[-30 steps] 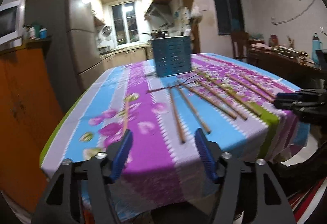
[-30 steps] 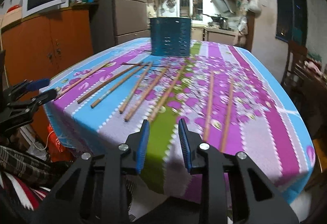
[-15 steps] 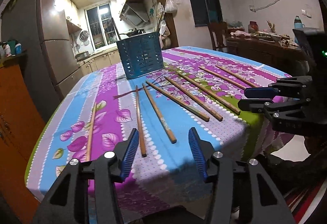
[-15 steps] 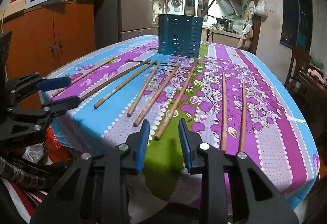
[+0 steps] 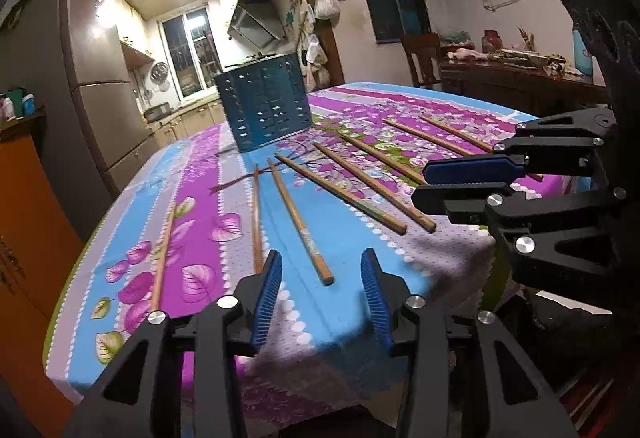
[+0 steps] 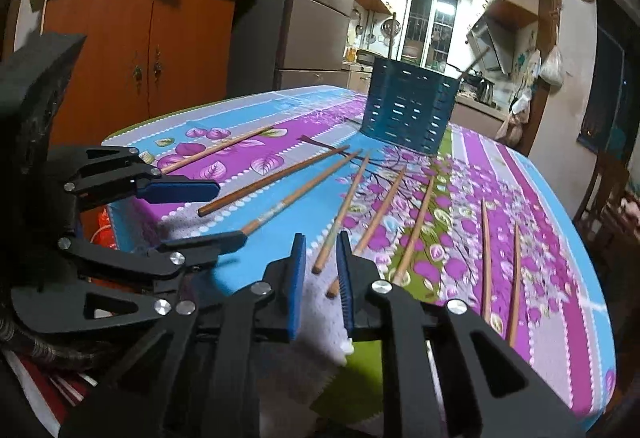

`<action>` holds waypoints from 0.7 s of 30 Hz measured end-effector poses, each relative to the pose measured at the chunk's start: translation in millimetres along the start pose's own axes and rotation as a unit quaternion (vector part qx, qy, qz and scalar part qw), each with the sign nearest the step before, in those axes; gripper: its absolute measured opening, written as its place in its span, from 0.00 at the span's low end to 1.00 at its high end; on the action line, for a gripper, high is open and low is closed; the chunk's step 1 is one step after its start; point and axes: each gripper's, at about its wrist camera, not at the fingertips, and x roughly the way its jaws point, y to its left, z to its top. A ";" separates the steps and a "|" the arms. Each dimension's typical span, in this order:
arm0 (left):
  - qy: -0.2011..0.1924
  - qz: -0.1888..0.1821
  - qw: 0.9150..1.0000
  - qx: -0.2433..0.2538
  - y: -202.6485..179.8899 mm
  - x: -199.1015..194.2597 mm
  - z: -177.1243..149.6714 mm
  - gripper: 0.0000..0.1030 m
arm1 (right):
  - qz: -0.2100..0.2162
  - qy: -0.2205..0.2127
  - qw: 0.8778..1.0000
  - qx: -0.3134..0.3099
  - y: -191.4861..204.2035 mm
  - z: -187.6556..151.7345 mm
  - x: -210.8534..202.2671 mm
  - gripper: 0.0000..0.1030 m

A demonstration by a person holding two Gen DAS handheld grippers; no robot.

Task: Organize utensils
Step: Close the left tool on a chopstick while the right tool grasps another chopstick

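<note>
Change: both grippers have closed in on the near edge of the table (image 5: 440, 262) over the last second, now low over the chopstick ends.
Left gripper (image 5: 322, 298): fingers spread wide, empty, bracketing the near tip of one chopstick (image 5: 300, 222).
Right gripper (image 6: 320, 278): fingers narrowly parted, empty, a chopstick end (image 6: 332, 234) just ahead of the gap.
Chopsticks: fanned loose across the floral cloth, none picked up.
Holder (image 6: 408, 110): blue perforated caddy upright at the far end, well apart from both grippers.
Meaning: approach looks finished; first grasp likely next.
</note>
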 end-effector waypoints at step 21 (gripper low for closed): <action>-0.005 0.052 0.997 -0.062 46.1 -20.4 -21.6 0.42 | -0.042 0.074 0.996 0.013 8.8 2.8 42.0 0.07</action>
